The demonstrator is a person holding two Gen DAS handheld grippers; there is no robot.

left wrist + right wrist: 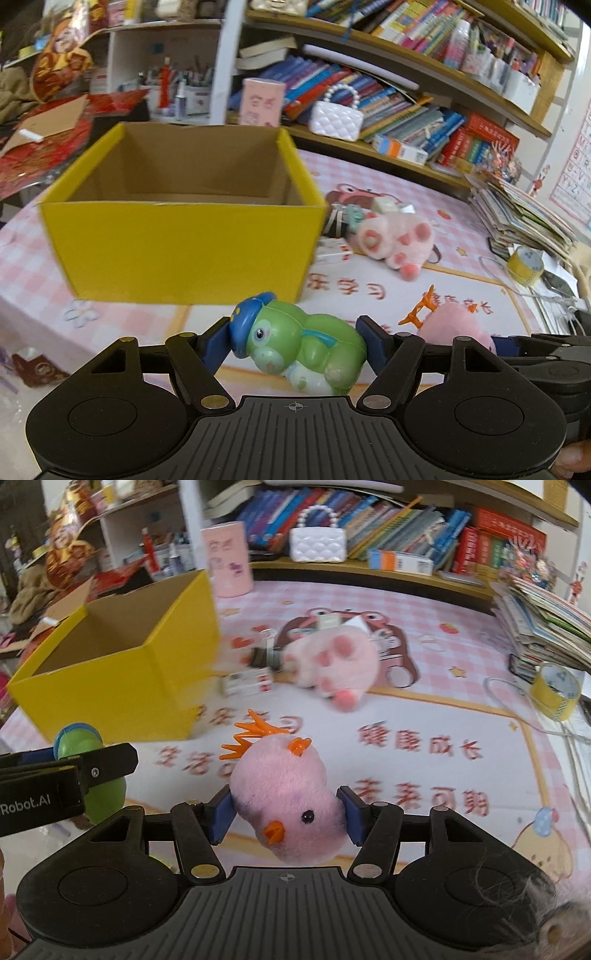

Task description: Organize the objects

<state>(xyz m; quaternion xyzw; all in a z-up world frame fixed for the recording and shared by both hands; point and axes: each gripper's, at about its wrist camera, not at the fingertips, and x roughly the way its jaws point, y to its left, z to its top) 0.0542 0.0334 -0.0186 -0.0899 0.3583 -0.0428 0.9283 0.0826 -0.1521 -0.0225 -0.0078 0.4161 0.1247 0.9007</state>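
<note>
My left gripper [295, 345] is shut on a green plastic dog toy with a blue cap [301, 347], held just in front of an open yellow cardboard box [181, 243]. My right gripper [286, 818] is shut on a pink plush chick with orange feet [284, 794], lying upside down between the blue pads. The box [110, 679] stands to the left in the right wrist view, with the left gripper and green toy [79, 746] beside it. The pink chick also shows at the right of the left wrist view [454, 325]. The box's floor is hidden.
A pink plush pig [399, 236] lies on the pink checked mat [461, 206] right of the box, with small boxes [332, 251] beside it. A yellow tape roll [554, 690] and a book stack [543, 624] sit at the right. Bookshelves and a white purse [317, 542] stand behind.
</note>
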